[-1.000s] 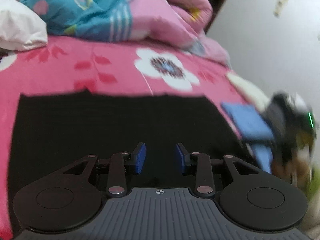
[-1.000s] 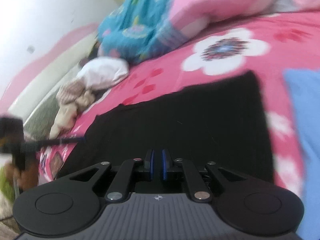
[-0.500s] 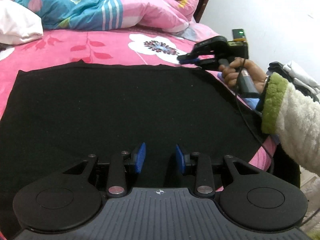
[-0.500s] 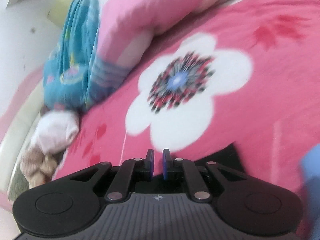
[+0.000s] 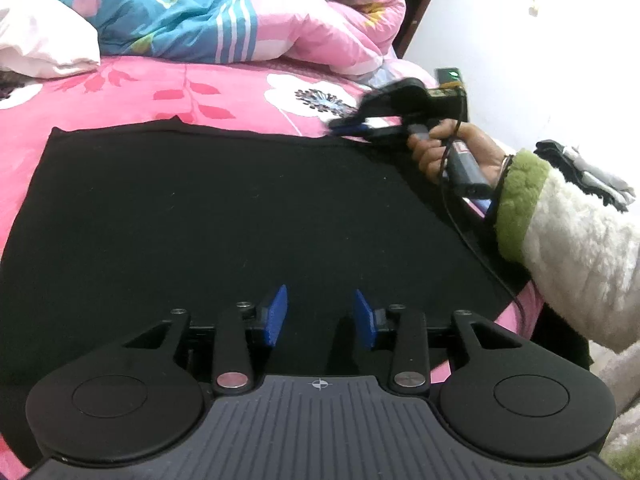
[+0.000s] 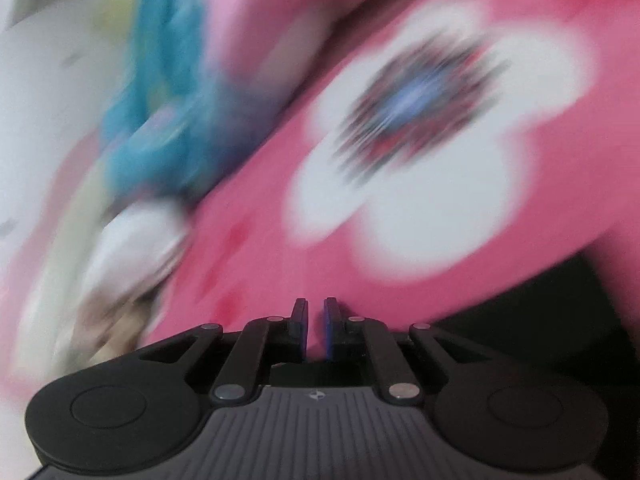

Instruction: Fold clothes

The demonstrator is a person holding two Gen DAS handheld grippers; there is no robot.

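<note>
- The black garment (image 5: 224, 216) lies spread flat on the pink flowered bedsheet (image 5: 132, 92); its far hem runs straight across the bed, and its near part passes under the left claw (image 5: 320, 316).
- A second ago the left wrist view was smeared and the right claw (image 5: 352, 128) was a blur at the picture's right edge. Now that view is sharp, and the claw sits at the garment's far right corner, in a hand (image 5: 448, 152) with a green-cuffed fleecy white sleeve (image 5: 568, 248).
- The left claw's jaws have just been opening a little. The blue pads (image 5: 276, 312) stand apart over the black cloth with nothing pinched between them.
- Half a second ago the right wrist view was fairly clear; now it is heavily motion-blurred and tilted.
- In that view the right claw (image 6: 316, 328) has its jaws all but closed, with only a slim gap. I cannot see any cloth between them.
- Only the left wrist view shows the whole garment, the holding hand and a heap of dark and grey clothes (image 5: 588, 172) at the bed's right edge.
- Only the right wrist view shows the big white flower (image 6: 432, 160) filling the picture just beyond the fingertips, with a patch of the black garment (image 6: 560, 312) at lower right.
- The blue and pink quilt (image 5: 208, 12) is bunched at the far end of the bed, with a white pillow (image 5: 44, 36) at the left.
</note>
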